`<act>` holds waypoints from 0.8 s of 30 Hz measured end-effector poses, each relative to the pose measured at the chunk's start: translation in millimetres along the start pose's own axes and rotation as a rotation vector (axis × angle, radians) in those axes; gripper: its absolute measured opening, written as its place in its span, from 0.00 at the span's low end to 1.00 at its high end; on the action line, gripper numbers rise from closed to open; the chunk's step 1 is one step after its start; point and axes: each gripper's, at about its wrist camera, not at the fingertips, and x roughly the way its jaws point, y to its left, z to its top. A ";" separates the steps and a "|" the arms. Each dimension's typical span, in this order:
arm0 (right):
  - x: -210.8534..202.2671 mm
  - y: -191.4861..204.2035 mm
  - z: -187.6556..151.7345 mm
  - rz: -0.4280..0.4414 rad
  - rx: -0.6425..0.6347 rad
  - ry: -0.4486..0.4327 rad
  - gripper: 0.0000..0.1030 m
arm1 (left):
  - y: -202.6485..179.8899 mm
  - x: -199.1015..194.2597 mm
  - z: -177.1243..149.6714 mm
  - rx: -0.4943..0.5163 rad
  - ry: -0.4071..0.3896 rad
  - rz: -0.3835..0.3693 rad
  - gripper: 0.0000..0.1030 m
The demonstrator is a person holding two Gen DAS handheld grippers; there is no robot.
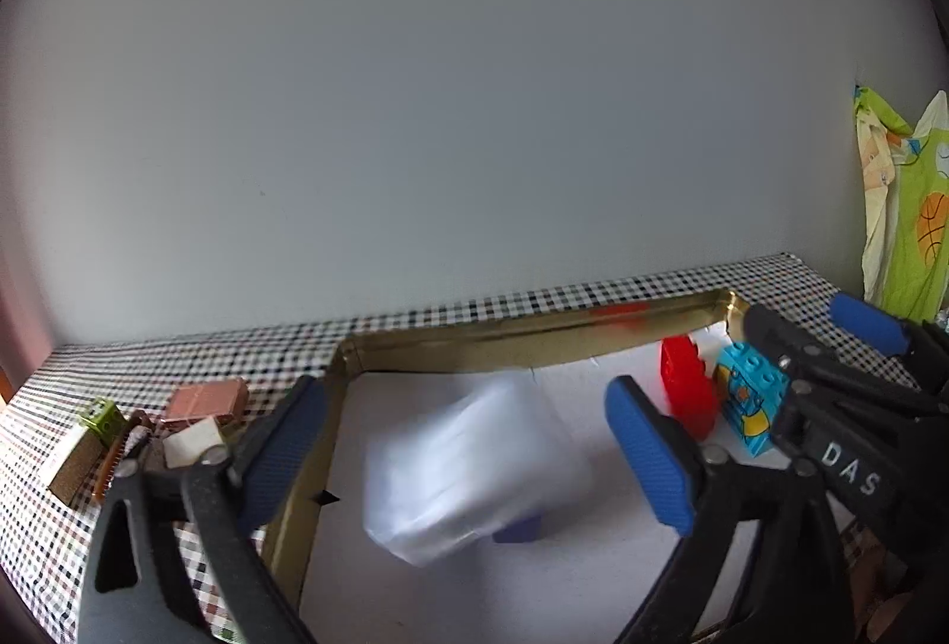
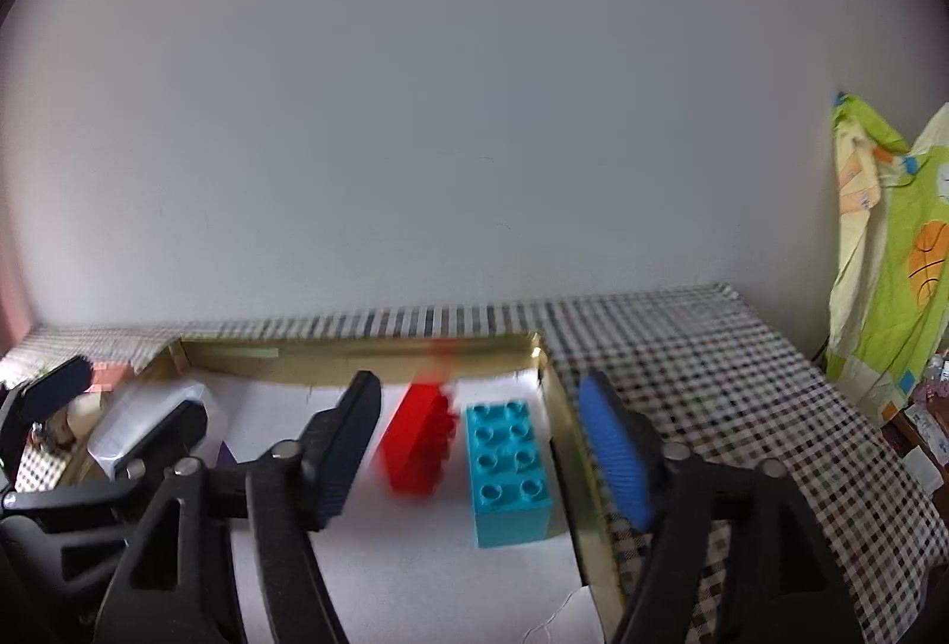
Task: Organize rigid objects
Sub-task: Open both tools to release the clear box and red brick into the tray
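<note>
The teal plastic building brick (image 2: 509, 472) with round studs lies flat in the shiny gold tray (image 2: 557, 424), close to its right wall. A red plastic brick (image 2: 418, 442) lies just beside it, blurry. A blurry white block (image 1: 468, 466) sits further left on the tray's white floor. The right gripper (image 2: 480, 454) has its jaws wide apart around both bricks and holds nothing. The left gripper (image 1: 468, 448) is wide apart too, holding nothing. The tray rests on a black-and-white checked tablecloth (image 2: 741, 395) by a plain pale wall (image 2: 474, 110).
</note>
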 end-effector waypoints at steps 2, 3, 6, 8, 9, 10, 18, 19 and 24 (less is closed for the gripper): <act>-6.4 -1.2 0.3 -0.020 0.001 -0.036 0.77 | 1.3 -6.7 0.1 0.003 -0.030 0.001 1.00; -9.6 -1.9 0.1 -0.033 0.003 -0.052 0.78 | 3.0 -8.8 0.0 0.001 -0.038 -0.002 1.00; -16.4 -5.0 -0.7 -0.039 0.011 -0.090 0.78 | 10.3 -16.9 -0.7 -0.018 -0.059 0.007 1.00; -21.0 -8.4 -1.3 -0.034 0.025 -0.112 0.78 | 16.6 -20.9 -0.7 -0.031 -0.076 0.019 1.00; -22.7 -11.3 -1.1 -0.032 0.032 -0.126 0.78 | 21.0 -23.4 -1.3 -0.038 -0.086 0.025 1.00; -26.2 -12.1 -1.6 -0.034 0.037 -0.141 0.78 | 24.4 -26.4 -1.7 -0.046 -0.098 0.031 1.00; -54.5 -11.5 -4.6 -0.135 0.036 -0.269 0.78 | 43.0 -46.8 -5.2 -0.063 -0.170 0.104 1.00; -57.6 -11.4 -5.1 -0.148 0.039 -0.283 0.78 | 44.4 -47.4 -5.8 -0.059 -0.169 0.108 1.00; -68.2 -10.9 -6.1 -0.210 0.051 -0.311 0.78 | 50.8 -51.4 -11.0 -0.049 -0.175 0.130 1.00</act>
